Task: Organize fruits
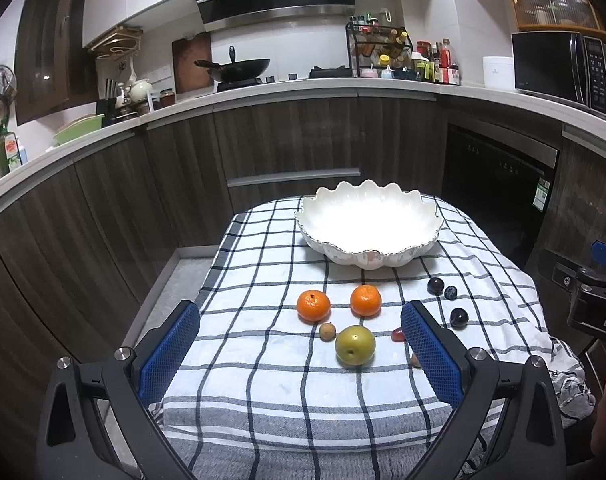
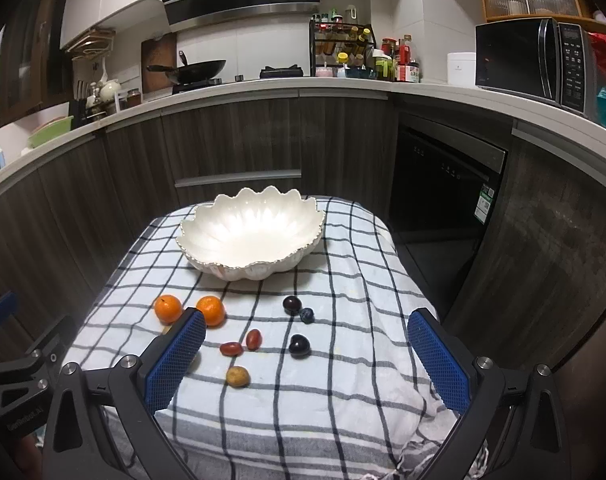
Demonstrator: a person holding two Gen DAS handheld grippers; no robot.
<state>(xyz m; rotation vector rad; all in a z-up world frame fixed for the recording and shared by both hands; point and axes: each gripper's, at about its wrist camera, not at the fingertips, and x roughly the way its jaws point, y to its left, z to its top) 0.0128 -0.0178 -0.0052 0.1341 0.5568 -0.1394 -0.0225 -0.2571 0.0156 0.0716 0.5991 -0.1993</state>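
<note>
Both claws hang wide apart and carry nothing: the left claw [image 1: 299,344] hovers low over the near edge of the checked cloth [image 1: 263,400] on the worktop, and the right claw [image 2: 305,346] does the same from its own side. Ahead, the scalloped white bowl [image 2: 207,224] sits at the far end of the cloth, nothing visible in it, so the sorting looks barely begun. Between the left fingers lie 2 tangerines [image 1: 313,305] side by side, a green pear-like fruit [image 1: 355,345] nearer, and a small brown longan-like fruit [image 1: 327,331] just beside it. From the right view come 2 red oblong fruits [image 2: 253,339] close together, another small tan fruit [image 2: 238,376], 2 dark plums [image 2: 292,304] well apart, and a blueberry [image 2: 306,315] almost touching the farther plum. Now the risks, as a judgement only: round fruit on soft, rumpled cloth may roll if a finger nudges it, and the cloth drapes off the edges, so a runaway could drop to the floor. The tiny blueberry may slip between those broad pads or get crushed. The left claw's right finger [image 1: 431,352] hides part of a red fruit, so a blind closure there could knock it. The bowl's thin scalloped rim could be clipped on delivery.
</note>
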